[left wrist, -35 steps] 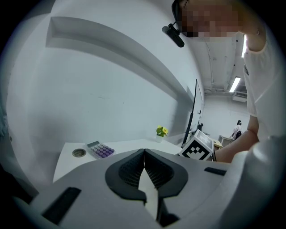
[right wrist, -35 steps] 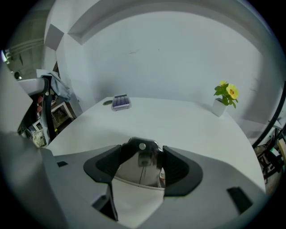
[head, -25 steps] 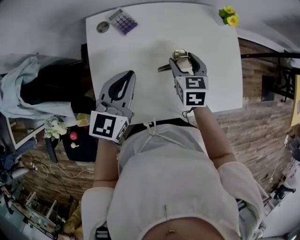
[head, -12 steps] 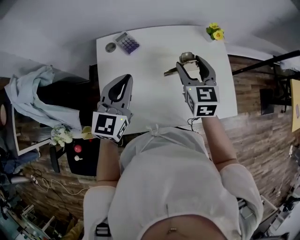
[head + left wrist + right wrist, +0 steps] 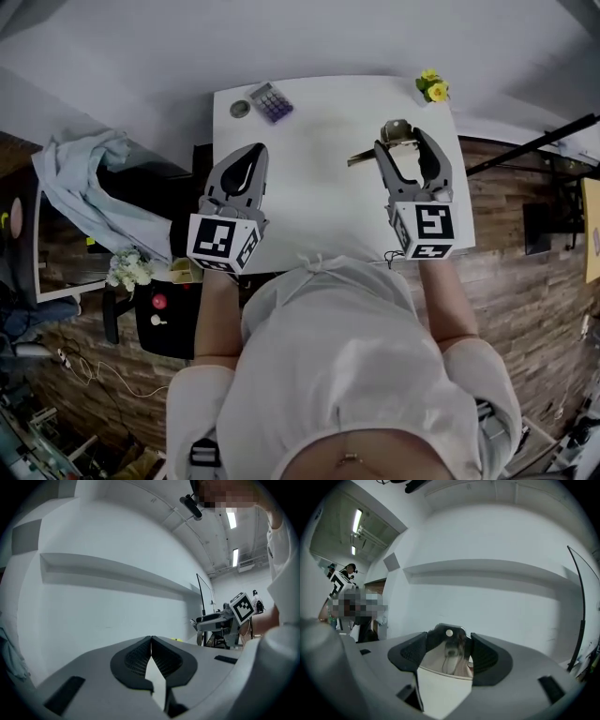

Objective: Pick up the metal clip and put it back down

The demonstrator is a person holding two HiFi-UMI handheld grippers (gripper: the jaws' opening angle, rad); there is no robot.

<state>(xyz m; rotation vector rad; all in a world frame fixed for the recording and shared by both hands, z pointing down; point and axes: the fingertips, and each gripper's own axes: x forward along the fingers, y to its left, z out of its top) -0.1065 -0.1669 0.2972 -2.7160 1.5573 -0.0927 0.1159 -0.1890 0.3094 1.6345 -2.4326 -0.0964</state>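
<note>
While your right gripper (image 5: 403, 141) clamps its half-spread jaws on the metal clip (image 5: 397, 129), pads on both sides, so it seems to ride clear of the white table (image 5: 309, 159), your left gripper (image 5: 257, 152) hangs aside with jaws shut and empty.

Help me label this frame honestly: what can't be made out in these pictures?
- Head view: whether the metal clip in the right gripper clears the table; the steep downward angle hides any gap.
- Right gripper view: the clip's sides, covered by the pads.
- Head view: the calculator keys, too small.
</note>
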